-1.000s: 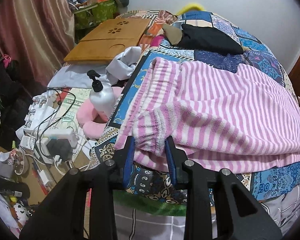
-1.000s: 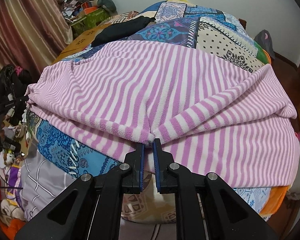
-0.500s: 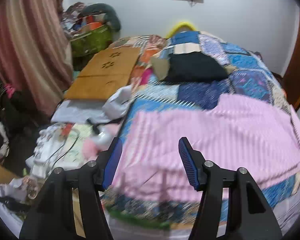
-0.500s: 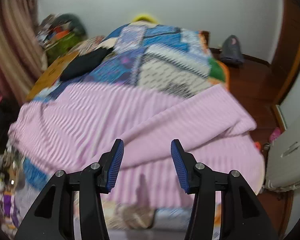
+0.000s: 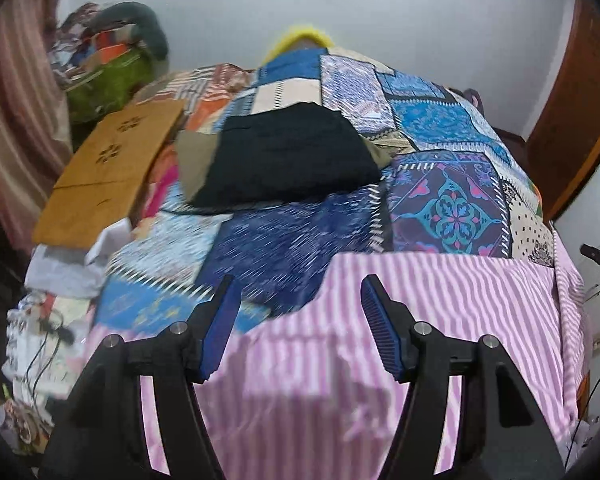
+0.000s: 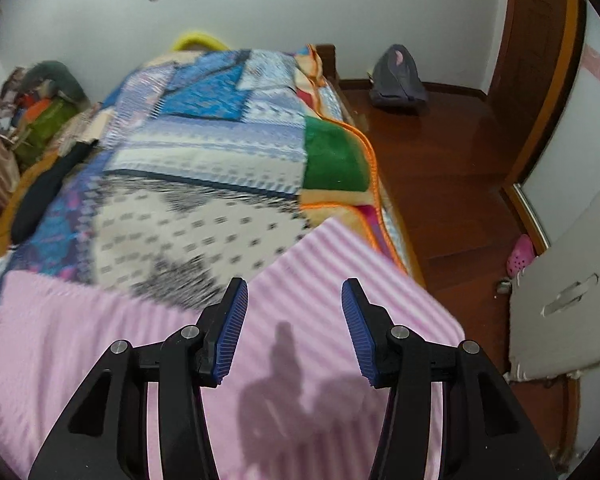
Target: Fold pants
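The pink-and-white striped pants (image 5: pixel 420 320) lie spread across the near end of the patchwork bedspread (image 5: pixel 440 128); they also show in the right wrist view (image 6: pixel 100 340). My left gripper (image 5: pixel 296 328) is open and empty, held above the pants' far edge. My right gripper (image 6: pixel 294 328) is open and empty above the pants' right end, near the bed's right side. Nothing is between either pair of blue pads.
A folded black garment (image 5: pixel 288 160) lies farther up the bed. A wooden lap tray (image 5: pixel 108 168) and clutter sit at the left. At the right are wooden floor (image 6: pixel 440 160), a grey bag (image 6: pixel 398 80) and a white panel (image 6: pixel 572 292).
Both grippers let go of the pants' near edge, opened wide and rose. The views now look farther up the bed; the right one has swung toward the bed's right side.
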